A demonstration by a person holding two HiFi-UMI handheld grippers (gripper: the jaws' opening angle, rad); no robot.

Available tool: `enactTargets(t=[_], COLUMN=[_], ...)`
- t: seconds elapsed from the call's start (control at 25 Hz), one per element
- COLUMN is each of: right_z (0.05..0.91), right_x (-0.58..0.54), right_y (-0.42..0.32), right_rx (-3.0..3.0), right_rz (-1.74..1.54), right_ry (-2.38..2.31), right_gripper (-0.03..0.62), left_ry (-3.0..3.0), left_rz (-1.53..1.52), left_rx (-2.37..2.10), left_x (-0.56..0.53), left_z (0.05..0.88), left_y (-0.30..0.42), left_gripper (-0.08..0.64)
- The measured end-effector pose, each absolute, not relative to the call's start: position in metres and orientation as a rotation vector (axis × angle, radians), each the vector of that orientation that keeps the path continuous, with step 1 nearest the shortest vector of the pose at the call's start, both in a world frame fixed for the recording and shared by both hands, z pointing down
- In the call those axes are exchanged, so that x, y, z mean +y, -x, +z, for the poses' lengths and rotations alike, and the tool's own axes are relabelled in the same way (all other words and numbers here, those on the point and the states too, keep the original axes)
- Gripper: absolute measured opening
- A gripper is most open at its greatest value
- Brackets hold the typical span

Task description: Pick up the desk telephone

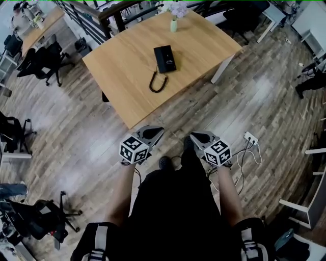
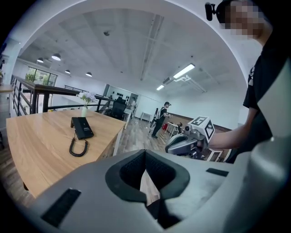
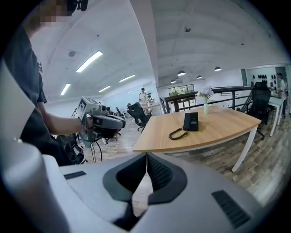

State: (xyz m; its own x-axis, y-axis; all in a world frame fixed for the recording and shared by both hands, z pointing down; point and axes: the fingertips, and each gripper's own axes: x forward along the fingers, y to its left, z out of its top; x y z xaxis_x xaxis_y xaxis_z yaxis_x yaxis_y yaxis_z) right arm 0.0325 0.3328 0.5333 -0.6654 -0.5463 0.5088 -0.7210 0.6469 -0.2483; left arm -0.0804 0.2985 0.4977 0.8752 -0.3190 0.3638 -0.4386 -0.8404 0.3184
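A black desk telephone [image 1: 165, 58] lies flat near the middle of a wooden table [image 1: 127, 81], its coiled cord [image 1: 157, 83] looping toward the near edge. The phone [image 2: 82, 127] also shows in the left gripper view, and the phone [image 3: 190, 121] in the right gripper view, far off in both. My left gripper [image 1: 156, 133] and right gripper [image 1: 195, 136] hover side by side over the floor, short of the table's near edge. Both are shut with nothing between the jaws. The left gripper [image 2: 145, 157] points toward the table corner; the right gripper [image 3: 146, 160] faces the table's edge.
A small vase with flowers [image 1: 175, 15] stands at the table's far edge. Black office chairs [image 1: 43, 61] sit left of the table. A white power strip with cables [image 1: 250, 138] lies on the wood floor at my right. Another person [image 2: 161, 119] stands far back in the room.
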Motion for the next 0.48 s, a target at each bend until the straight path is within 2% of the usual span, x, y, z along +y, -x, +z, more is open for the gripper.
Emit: enactTargets(t=[0.48], right_z=[0.53], right_x=[0.307], right_y=[-0.048], right_rx=[-2.481], right_rz=[0.602], right_ry=[-0.978], right_gripper=[0.025], left_ry=[-2.654], left_rz=[0.429], left_rx=[-0.601], left_x=[0.279], left_z=[0.489], left_y=[0.07], left_gripper=[0.021])
